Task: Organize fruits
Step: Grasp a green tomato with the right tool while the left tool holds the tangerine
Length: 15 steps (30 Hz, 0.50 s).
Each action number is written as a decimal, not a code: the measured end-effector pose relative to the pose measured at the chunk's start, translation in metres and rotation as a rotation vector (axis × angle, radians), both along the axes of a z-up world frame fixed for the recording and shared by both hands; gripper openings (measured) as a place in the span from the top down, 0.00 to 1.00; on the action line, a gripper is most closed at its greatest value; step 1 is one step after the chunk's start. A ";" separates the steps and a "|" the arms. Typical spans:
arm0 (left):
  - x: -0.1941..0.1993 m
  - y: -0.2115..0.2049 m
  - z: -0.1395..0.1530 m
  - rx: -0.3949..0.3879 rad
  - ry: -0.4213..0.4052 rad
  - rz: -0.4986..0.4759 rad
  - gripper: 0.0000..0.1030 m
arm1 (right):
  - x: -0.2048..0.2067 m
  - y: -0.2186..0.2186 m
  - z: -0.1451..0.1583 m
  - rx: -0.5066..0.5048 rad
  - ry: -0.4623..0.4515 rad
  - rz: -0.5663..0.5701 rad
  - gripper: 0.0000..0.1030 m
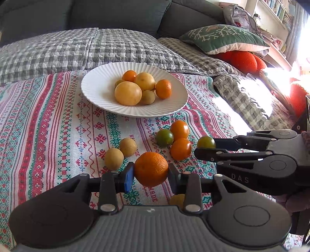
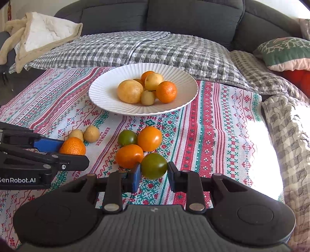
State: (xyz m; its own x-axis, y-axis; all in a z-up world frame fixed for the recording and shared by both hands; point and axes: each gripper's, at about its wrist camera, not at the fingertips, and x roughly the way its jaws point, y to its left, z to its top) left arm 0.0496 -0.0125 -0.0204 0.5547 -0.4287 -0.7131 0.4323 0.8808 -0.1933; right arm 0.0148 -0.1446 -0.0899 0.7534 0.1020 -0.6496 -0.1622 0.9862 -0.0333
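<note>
Left gripper (image 1: 151,175) squeezing a mandarin (image 1: 151,169), one pad pressed on each side of it, the fruit right in the middle between the jaws. Right gripper (image 2: 154,174) clamped on a green tomato (image 2: 154,165), also snug between its two pads, blue pad touching the left side.

Just past the left jaws, a bit to the left: two small tan round fruits (image 1: 121,153), side by side and touching. Just past the right jaws: an orange tomato (image 2: 129,156) touching the held green one, then another green tomato (image 2: 127,138) and a second orange tomato (image 2: 149,138), all bunched together on the patterned tablecloth (image 2: 213,126).

Farther ahead of both jaws: a white ribbed plate (image 2: 102,93) with a pile of fruit, two big yellow fruits (image 2: 130,91), a mandarin on the plate (image 2: 166,92) and some smaller ones.

Beyond the plate: a grey checked quilt (image 2: 135,48) and a dark sofa (image 2: 174,15). Far right: a green cushion (image 1: 222,37).
</note>
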 end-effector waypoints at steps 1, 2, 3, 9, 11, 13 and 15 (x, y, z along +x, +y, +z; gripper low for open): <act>0.000 0.000 0.002 -0.001 -0.004 0.000 0.68 | 0.000 0.000 0.001 0.000 -0.002 0.000 0.74; 0.000 0.000 0.004 -0.002 -0.008 0.000 0.68 | 0.000 0.001 0.002 0.001 -0.004 0.001 0.74; -0.001 0.000 0.005 -0.003 -0.011 0.000 0.68 | 0.000 0.001 0.004 0.002 -0.007 0.003 0.74; 0.000 0.003 0.013 -0.013 -0.030 0.012 0.68 | -0.001 0.002 0.014 0.025 -0.023 0.000 0.74; 0.002 0.003 0.017 -0.013 -0.041 0.021 0.68 | 0.000 0.001 0.018 0.040 -0.031 0.000 0.74; 0.004 0.004 0.020 -0.015 -0.047 0.031 0.68 | 0.001 0.001 0.022 0.052 -0.038 -0.001 0.74; 0.006 0.005 0.022 -0.013 -0.050 0.046 0.68 | 0.003 0.001 0.026 0.060 -0.046 -0.002 0.74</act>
